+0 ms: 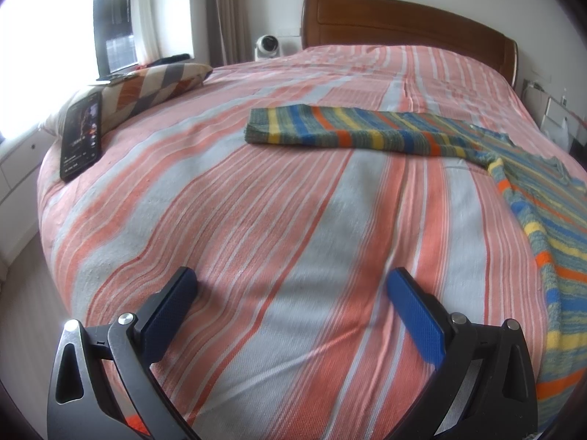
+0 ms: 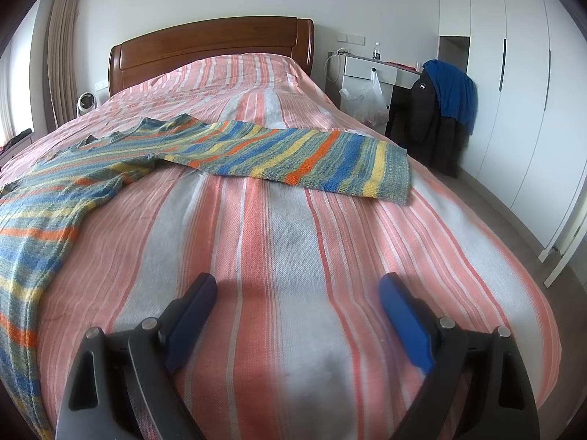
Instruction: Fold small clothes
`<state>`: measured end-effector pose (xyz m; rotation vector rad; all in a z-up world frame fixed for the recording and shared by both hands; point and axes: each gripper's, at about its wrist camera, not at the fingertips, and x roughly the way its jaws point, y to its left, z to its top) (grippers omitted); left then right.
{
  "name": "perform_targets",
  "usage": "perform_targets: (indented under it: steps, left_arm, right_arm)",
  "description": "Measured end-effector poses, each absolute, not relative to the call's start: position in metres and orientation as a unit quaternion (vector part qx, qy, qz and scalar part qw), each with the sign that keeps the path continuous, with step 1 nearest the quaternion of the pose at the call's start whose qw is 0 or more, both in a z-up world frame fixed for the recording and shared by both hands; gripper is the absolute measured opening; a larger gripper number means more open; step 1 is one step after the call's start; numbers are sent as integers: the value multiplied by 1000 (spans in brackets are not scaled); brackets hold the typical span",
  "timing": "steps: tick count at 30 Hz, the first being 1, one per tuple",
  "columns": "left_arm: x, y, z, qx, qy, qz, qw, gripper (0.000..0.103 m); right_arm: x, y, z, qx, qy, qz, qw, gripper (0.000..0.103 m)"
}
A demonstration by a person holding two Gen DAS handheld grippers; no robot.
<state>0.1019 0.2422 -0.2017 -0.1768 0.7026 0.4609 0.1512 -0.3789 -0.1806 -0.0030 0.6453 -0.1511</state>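
Both tongs were spread apart and held nothing: the left tongs [image 1: 291, 278] and the right tongs [image 2: 297, 284] hovered low over bare striped cover near the foot of the bed [image 2: 293, 242], probably backed off so the whole garment could be taken in before a grip was chosen. The sweater [image 1: 543, 227], knitted in blue, yellow and orange stripes, lay flat on the cover, its body running along the right side of the left tongs and the left side of the right tongs [image 2: 33, 227], so it sat between the two. One sleeve [image 1: 337, 130] stretched out ahead of the left tongs and to their left; the other sleeve [image 2: 312, 159] stretched ahead of the right tongs and to their right. With both sleeves spread wide, no fold seemed begun, and each cuff looked the likely first hold. Further left of the left tongs, a phone [image 1: 81, 135] leaned on a pillow [image 1: 154, 86], seemingly propped to face the person. Beyond stood the headboard [image 2: 209, 47].
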Motion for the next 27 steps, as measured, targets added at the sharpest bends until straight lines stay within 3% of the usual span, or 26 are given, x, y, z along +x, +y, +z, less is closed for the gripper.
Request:
perform_targets:
  steps: [27]
  left_arm:
    - [105,242,-204,-85,340,223,910,102]
  right_arm:
    - [151,-378,-181,-3,316,-75,946,90]
